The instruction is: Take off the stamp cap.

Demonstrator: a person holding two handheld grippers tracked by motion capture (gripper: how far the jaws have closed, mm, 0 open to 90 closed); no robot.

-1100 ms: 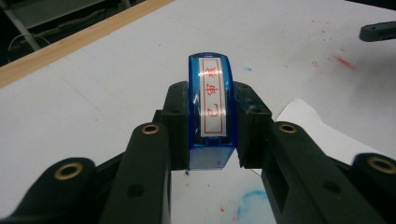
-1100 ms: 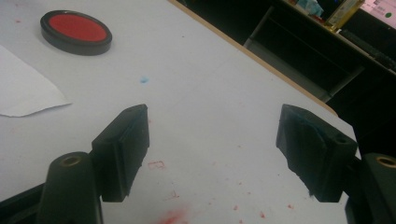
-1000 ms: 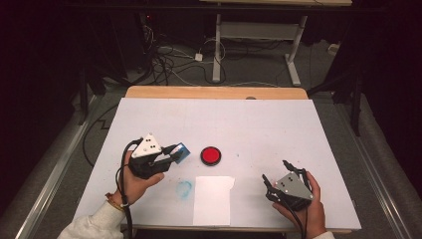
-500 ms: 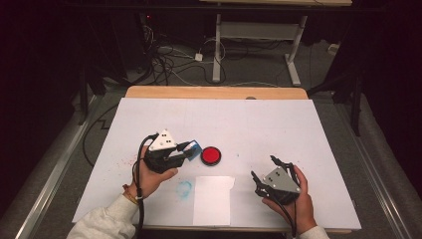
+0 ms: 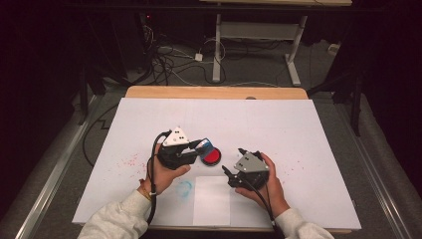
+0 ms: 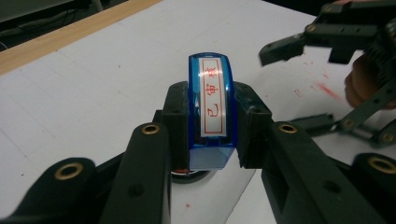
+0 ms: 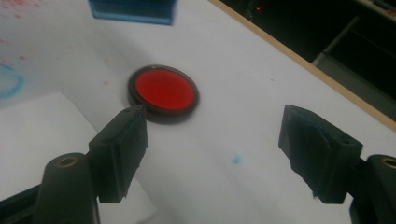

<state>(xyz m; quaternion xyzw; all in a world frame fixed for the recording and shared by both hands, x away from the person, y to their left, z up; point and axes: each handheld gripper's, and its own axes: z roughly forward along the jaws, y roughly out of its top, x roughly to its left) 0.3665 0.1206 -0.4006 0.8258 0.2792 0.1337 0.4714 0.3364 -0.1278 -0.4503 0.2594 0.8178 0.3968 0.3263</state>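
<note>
blue stamp [image 6: 211, 112] sits clamped between the pads of the left gripper [image 5: 195, 149], held just above the red ink pad [image 5: 211, 156] near the middle of the white table sheet [image 5: 308, 129]. in the left gripper view the stamp stands upright between the two black jaws, its white label edged in red and printed with red characters running down it; they look like chinese script, but i cannot read them surely. the right gripper [image 7: 212, 149] has its jaws spread with nothing between them, and they have just been opening wider; its left pad lies just beside the rim of the ink pad [image 7: 163, 91], whether touching i cannot tell. a white paper sheet [image 5: 211, 199] lies at the near edge, between the two hands, with a blue ring smudge [image 5: 184, 187] beside it and red specks [image 5: 130, 160] to the left. plenty of bare white surface stays open toward the far wooden edge [image 5: 214, 92] and along both sides.
</note>
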